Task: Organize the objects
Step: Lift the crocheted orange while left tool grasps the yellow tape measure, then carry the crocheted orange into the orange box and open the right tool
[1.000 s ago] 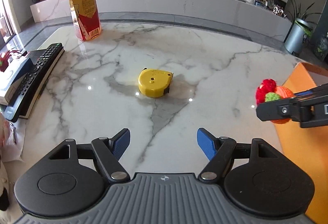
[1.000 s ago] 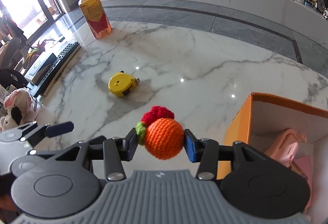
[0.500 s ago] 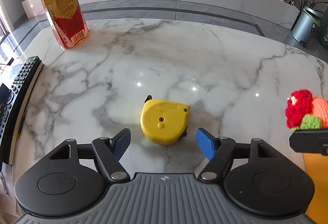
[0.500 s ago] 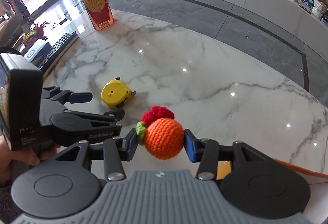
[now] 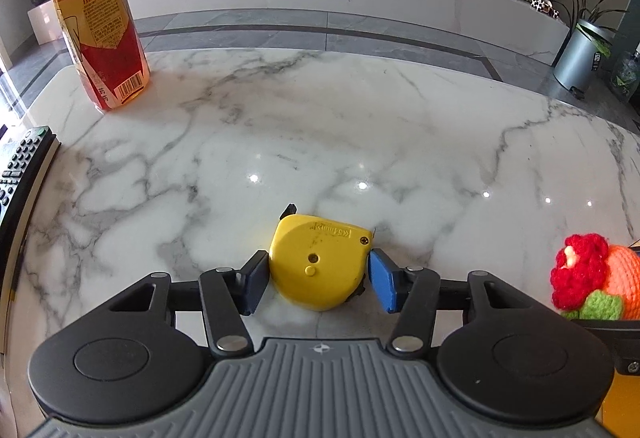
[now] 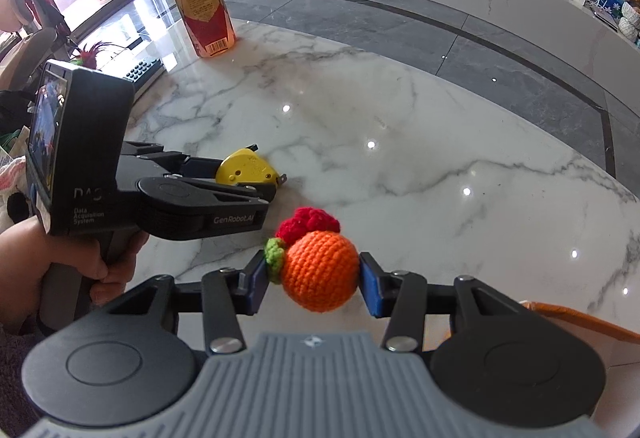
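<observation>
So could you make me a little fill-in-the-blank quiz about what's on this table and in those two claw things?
1. The left gripper has just been closing around a tape measure coloured ____.
2. The right gripper holds a crocheted ____ ball.
3. The bottle stands ____ on the marble table.
4. Beside the table's left edge lies a black ____ control.

Missing words: yellow; orange; upright; remote

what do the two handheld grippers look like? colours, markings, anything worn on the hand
Both match: black linkage arms with silver pivot pins, blue pads, round black housings, a ribbed grey centre plate with a small emblem. Left gripper; right gripper. From the right wrist view, the left unit's black body reads "GenRobot.AI" and "Data Acquisition System", with a screen at the back. The hand on its grip wears no glove; no sleeve or cables visible.
</observation>
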`<state>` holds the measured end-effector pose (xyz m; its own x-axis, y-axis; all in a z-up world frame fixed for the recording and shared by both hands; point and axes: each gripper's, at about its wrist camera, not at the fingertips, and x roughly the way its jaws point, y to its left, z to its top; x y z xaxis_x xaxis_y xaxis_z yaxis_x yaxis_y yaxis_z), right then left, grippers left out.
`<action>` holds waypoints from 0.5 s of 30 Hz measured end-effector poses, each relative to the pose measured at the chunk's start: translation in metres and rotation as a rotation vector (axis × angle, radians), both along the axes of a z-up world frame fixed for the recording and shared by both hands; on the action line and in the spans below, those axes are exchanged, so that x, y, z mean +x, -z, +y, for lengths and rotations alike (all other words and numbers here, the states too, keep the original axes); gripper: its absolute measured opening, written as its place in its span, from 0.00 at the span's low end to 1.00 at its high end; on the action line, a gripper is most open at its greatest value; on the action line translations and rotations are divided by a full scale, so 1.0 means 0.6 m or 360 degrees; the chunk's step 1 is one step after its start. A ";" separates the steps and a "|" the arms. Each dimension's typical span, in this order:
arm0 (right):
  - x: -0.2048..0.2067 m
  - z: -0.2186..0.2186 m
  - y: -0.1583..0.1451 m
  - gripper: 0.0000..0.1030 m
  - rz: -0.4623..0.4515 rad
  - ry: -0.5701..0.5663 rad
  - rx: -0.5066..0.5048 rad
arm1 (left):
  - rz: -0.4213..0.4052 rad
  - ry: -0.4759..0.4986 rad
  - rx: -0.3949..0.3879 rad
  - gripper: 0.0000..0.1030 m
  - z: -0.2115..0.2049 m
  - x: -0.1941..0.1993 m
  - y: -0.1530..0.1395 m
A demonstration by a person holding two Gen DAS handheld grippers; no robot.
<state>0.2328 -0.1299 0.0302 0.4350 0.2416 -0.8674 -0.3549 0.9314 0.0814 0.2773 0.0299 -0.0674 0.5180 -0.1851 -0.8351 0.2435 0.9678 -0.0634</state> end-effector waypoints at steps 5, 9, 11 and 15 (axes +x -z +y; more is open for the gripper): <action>-0.013 -0.010 -0.002 0.48 0.0006 0.0034 0.0011 | 0.0054 0.0007 0.0031 0.59 -0.001 -0.032 -0.005; -0.034 -0.015 -0.008 0.48 0.0008 0.0040 0.0027 | 0.0095 -0.0018 0.0034 0.59 0.007 -0.086 -0.008; -0.048 -0.019 -0.011 0.48 0.0000 0.0048 0.0031 | 0.0121 -0.0032 0.0044 0.59 0.010 -0.120 -0.010; -0.073 -0.037 -0.010 0.48 0.0021 0.0097 0.0095 | 0.0229 -0.0100 -0.0035 0.59 0.031 -0.172 -0.018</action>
